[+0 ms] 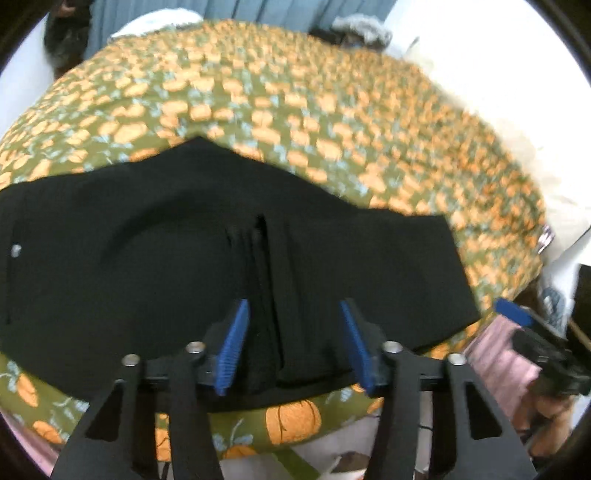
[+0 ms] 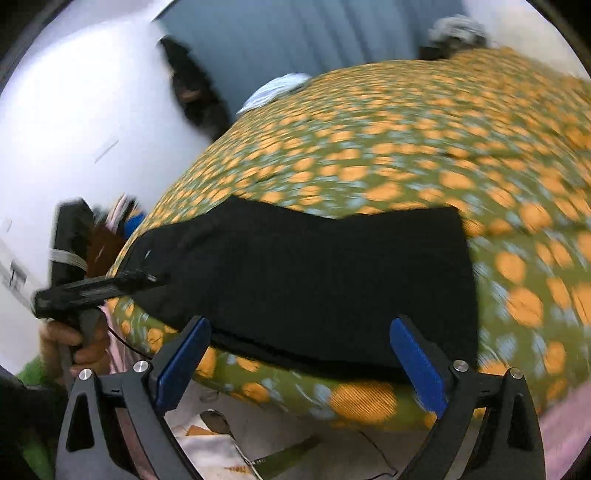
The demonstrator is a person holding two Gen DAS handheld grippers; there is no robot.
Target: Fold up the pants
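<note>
Black pants (image 1: 155,243) lie folded flat near the front edge of a bed with a green pumpkin-print cover (image 1: 295,99). A narrow stack of pleats runs up the middle of the pants. My left gripper (image 1: 293,345) is open, its blue pads on either side of that pleated strip at the pants' near edge. My right gripper (image 2: 299,365) is open and empty, just off the bed's edge in front of the pants (image 2: 314,273). The left gripper also shows in the right wrist view (image 2: 96,288) at the pants' left end, and the right gripper at the far right of the left wrist view (image 1: 535,332).
The bedcover (image 2: 424,147) stretches far back and to the right. A blue curtain (image 2: 295,37) and white wall stand behind. A pale pillow (image 1: 155,22) and grey bundle (image 1: 362,26) lie at the bed's far end. Floor clutter and a cable (image 2: 380,458) lie below the bed's edge.
</note>
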